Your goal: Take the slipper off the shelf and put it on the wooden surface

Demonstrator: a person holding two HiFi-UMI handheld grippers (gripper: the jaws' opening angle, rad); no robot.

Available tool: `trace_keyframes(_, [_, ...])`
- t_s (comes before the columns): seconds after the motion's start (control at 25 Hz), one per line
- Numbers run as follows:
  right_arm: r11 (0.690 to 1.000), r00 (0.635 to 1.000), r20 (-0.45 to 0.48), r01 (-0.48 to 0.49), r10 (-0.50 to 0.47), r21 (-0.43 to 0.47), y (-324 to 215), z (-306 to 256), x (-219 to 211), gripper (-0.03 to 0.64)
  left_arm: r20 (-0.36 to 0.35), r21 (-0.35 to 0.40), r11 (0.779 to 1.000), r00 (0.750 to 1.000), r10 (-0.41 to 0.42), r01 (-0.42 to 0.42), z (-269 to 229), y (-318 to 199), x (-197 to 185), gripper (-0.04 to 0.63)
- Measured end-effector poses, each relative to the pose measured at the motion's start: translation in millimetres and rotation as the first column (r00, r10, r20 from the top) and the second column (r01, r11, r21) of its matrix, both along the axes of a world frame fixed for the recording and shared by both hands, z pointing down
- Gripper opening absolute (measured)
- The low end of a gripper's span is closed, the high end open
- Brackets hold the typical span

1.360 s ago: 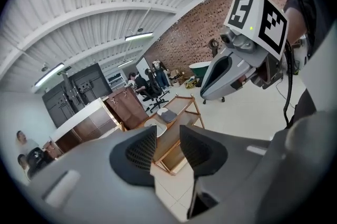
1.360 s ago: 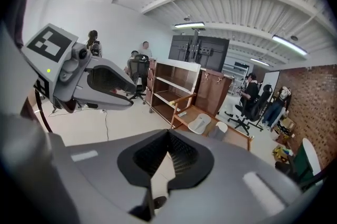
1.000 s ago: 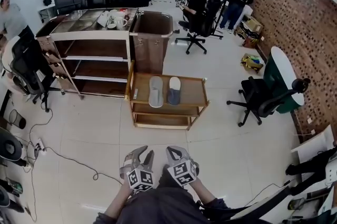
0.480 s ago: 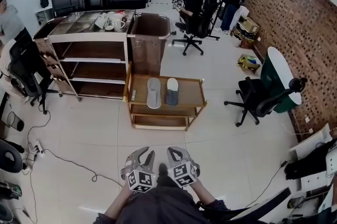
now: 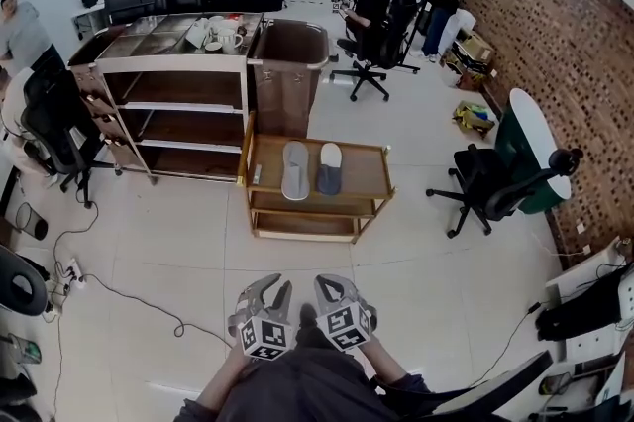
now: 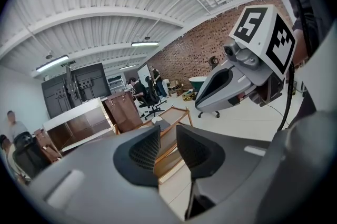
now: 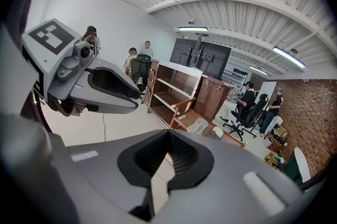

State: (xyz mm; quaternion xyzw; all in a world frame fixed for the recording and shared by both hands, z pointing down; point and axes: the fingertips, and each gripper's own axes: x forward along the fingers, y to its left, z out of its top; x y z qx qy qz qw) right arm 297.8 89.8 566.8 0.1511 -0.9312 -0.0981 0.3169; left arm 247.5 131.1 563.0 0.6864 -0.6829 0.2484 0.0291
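Two slippers lie side by side on top of a low wooden cart (image 5: 367,174) in the middle of the room: a grey slipper (image 5: 294,170) on the left and a dark blue slipper with a white insole (image 5: 328,168) on the right. Both also show far off in the right gripper view, the grey slipper (image 7: 197,125) and the dark one (image 7: 217,132). My left gripper (image 5: 269,291) and right gripper (image 5: 339,289) are held close to my body, well short of the cart. The left gripper (image 6: 168,136) has a narrow empty gap between its jaws. The right gripper (image 7: 168,133) is shut and empty.
A large wooden shelf unit (image 5: 178,108) with cups on top stands behind and left of the cart, next to a brown bin (image 5: 287,63). Office chairs (image 5: 490,187) stand to the right and left. A cable (image 5: 129,301) runs over the tiled floor at the left. People are at the back.
The head view sways slightly. Both grippers stay low by my body. The slippers have not moved.
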Motion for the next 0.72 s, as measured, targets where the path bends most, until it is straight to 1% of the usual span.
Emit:
trace_keyframes(0.2, [1.000, 1.000, 0.000, 0.013, -0.013, -0.006, 5, 3, -1, 0.002, -0.002, -0.014, 1.000, 1.000, -0.009, 0.009, 5, 6, 1, 0.115])
trace_keyframes(0.36, [1.000, 1.000, 0.003, -0.003, 0.003, -0.005, 1, 4, 5, 0.002, 0.004, -0.019, 1.000, 1.000, 0.007, -0.007, 9, 2, 5, 0.115])
trace_keyframes(0.48, [1.000, 1.000, 0.011, -0.013, 0.013, 0.003, -4, 0, 2, 0.002, 0.013, -0.012, 1.000, 1.000, 0.010, -0.010, 4, -2, 1, 0.115])
trace_keyframes(0.72, [0.999, 0.999, -0.017, 0.040, -0.040, 0.006, -4, 5, -16, 0.002, -0.013, -0.010, 0.999, 0.999, -0.047, 0.047, 6, 4, -15, 0.114])
